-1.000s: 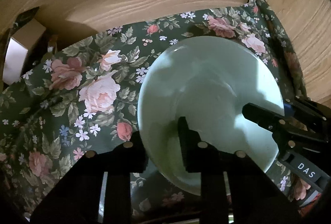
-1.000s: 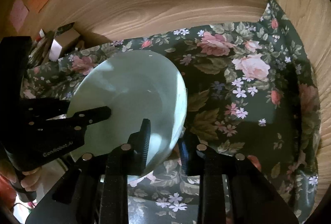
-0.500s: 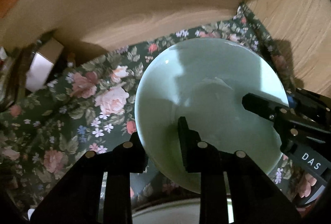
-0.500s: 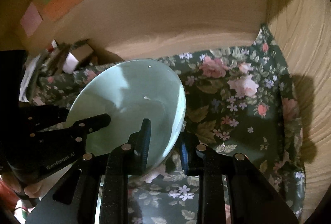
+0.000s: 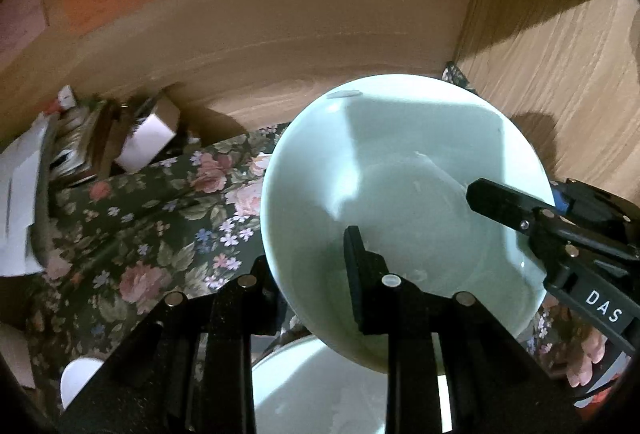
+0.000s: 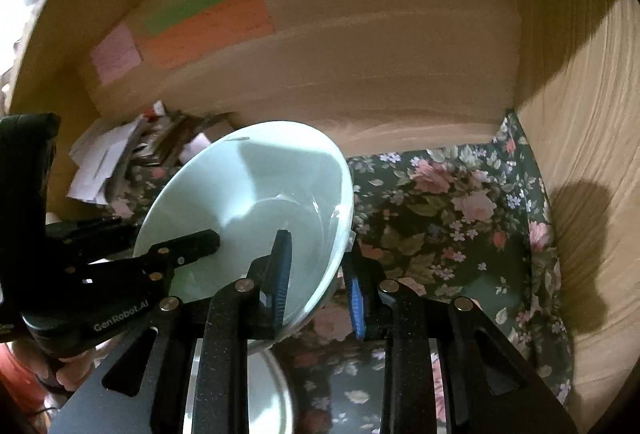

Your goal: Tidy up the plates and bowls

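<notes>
We hold one pale green round ceramic bowl (image 5: pixel 404 193) with both tongs, above the dark flowered tablecloth (image 5: pixel 160 234) inside the wooden alcove (image 5: pixel 360 13). Our left gripper (image 5: pixel 308 274) is closed on the bowl's near-left rim, one finger inside the bowl and one outside. Our right gripper (image 6: pixel 316 274) is closed on the rim at the opposite side in the same way. The bowl is tilted. Below it we see the rim of a second pale dish (image 5: pixel 320 394), partly hidden. Papers and a small box (image 5: pixel 148 137) lie at the far left.
</notes>
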`<state>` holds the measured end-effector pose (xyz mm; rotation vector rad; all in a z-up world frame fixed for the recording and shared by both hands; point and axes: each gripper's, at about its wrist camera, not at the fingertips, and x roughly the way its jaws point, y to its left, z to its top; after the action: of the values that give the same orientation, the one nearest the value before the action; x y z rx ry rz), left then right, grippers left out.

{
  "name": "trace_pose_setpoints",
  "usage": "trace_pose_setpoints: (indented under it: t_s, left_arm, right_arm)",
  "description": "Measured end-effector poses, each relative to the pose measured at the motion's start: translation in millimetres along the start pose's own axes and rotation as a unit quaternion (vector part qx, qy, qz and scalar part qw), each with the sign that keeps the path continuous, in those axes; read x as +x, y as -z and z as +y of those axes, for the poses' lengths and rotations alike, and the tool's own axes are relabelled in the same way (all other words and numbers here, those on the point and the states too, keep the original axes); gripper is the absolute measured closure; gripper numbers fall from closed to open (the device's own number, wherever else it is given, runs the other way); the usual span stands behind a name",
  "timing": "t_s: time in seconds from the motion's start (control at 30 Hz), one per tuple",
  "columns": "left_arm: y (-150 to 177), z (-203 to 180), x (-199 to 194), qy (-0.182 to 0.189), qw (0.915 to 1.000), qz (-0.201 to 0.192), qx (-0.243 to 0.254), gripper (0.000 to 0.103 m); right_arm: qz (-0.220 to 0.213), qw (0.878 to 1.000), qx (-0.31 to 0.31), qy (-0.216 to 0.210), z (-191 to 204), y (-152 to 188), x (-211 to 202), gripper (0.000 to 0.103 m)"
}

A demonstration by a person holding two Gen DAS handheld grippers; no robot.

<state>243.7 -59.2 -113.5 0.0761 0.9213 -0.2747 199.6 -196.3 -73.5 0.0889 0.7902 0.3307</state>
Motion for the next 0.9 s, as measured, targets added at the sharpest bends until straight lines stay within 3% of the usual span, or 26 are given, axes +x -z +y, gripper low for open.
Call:
trace_pose_setpoints:
  t_s: [0.9]
  left_arm:
    - [75,57,-86,-0.024,0.9972,-0.037,-0.061,0.078]
  right_arm:
    - [-0.013,0.998,-0.041,-0.044,90,34,-20,0.080]
